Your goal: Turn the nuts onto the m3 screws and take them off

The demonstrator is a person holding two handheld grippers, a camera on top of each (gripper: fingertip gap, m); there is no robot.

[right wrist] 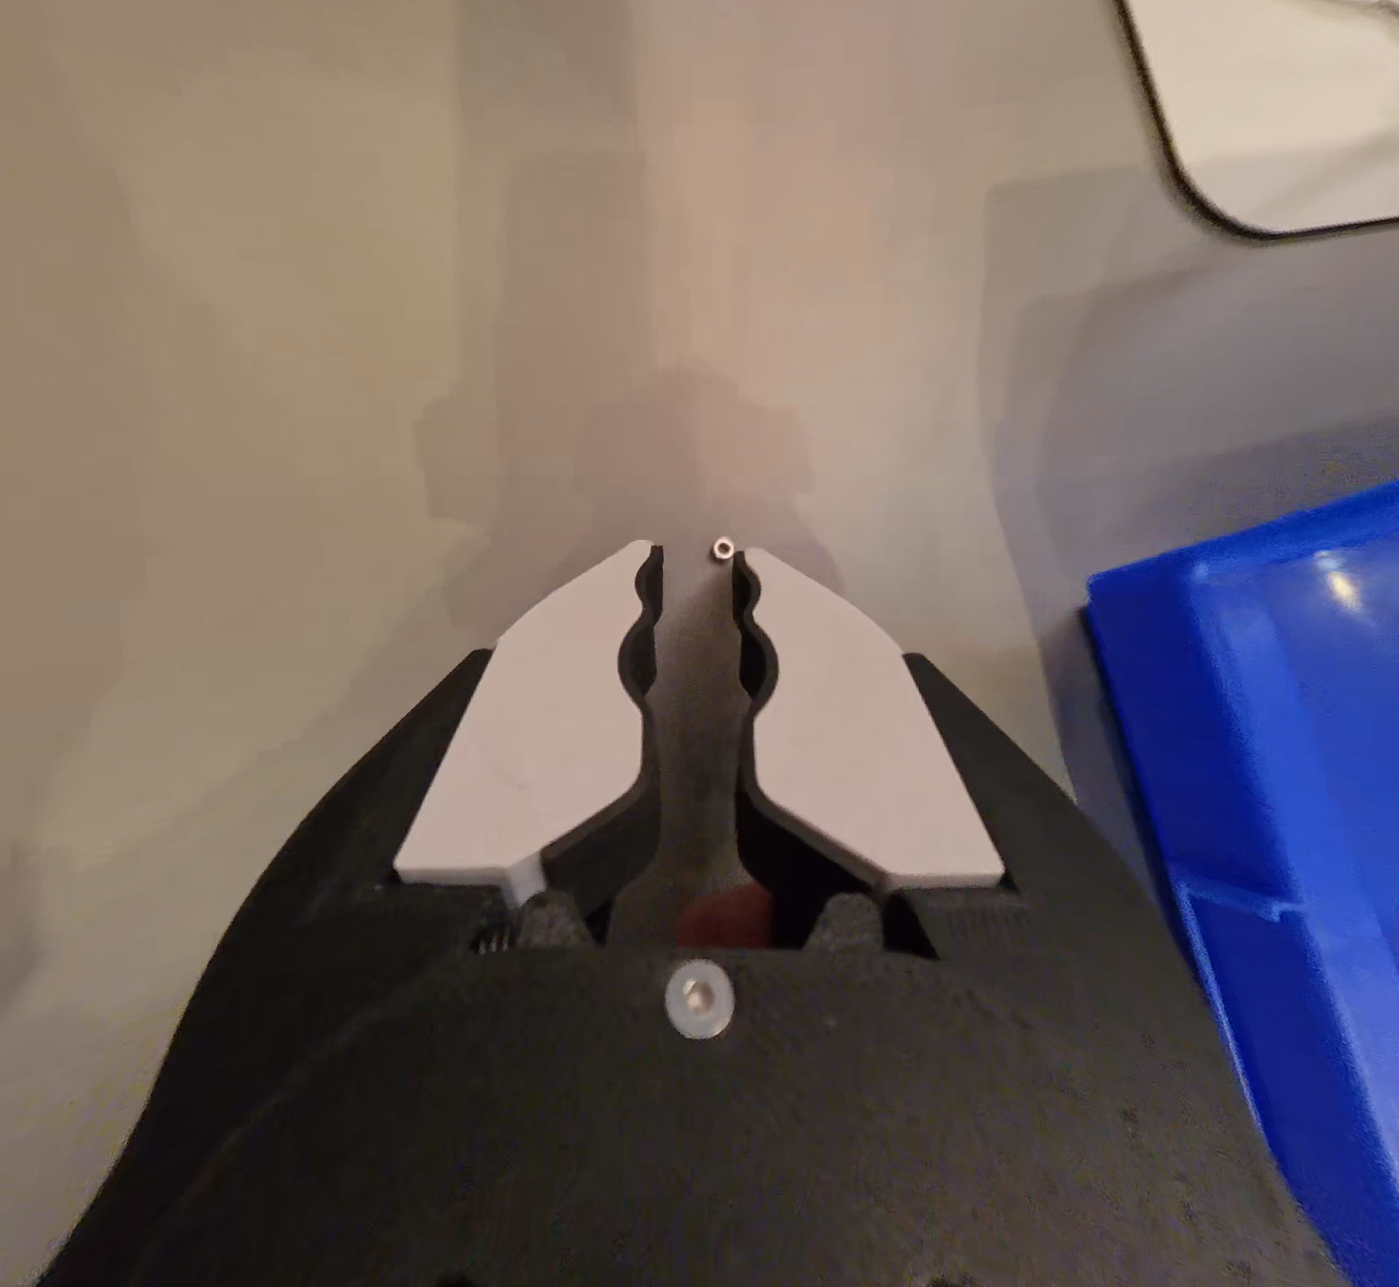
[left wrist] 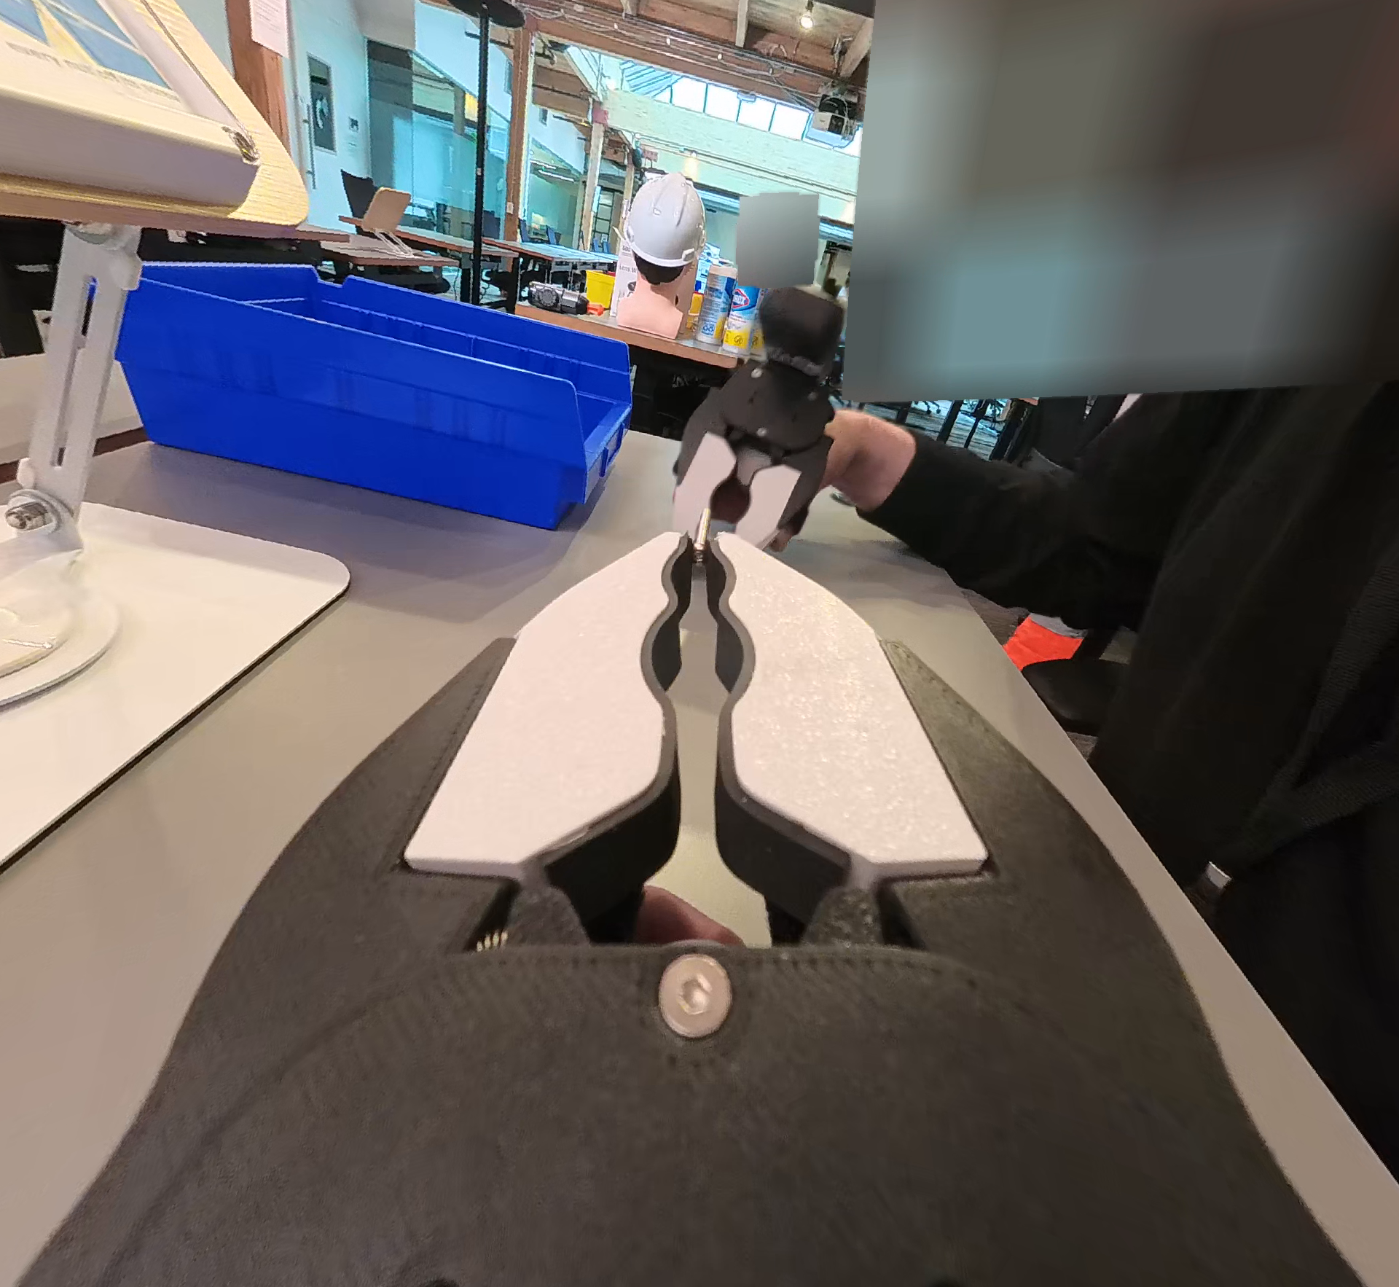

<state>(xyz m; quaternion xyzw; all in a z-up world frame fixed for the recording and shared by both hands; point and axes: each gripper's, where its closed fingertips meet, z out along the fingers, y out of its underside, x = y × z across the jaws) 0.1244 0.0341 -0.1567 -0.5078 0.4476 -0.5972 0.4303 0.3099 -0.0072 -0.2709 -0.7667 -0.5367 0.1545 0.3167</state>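
**Nut's right at my fingertip**

My left hand-held gripper pinches the M3 screw upright. My right hand-held gripper hangs open over the table, the nut lying flat just inside its right fingertip.

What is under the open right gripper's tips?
Under the right gripper, a small metal nut lies on the grey table, beside one fingertip. The gripper's black body covers the table nearer the camera.
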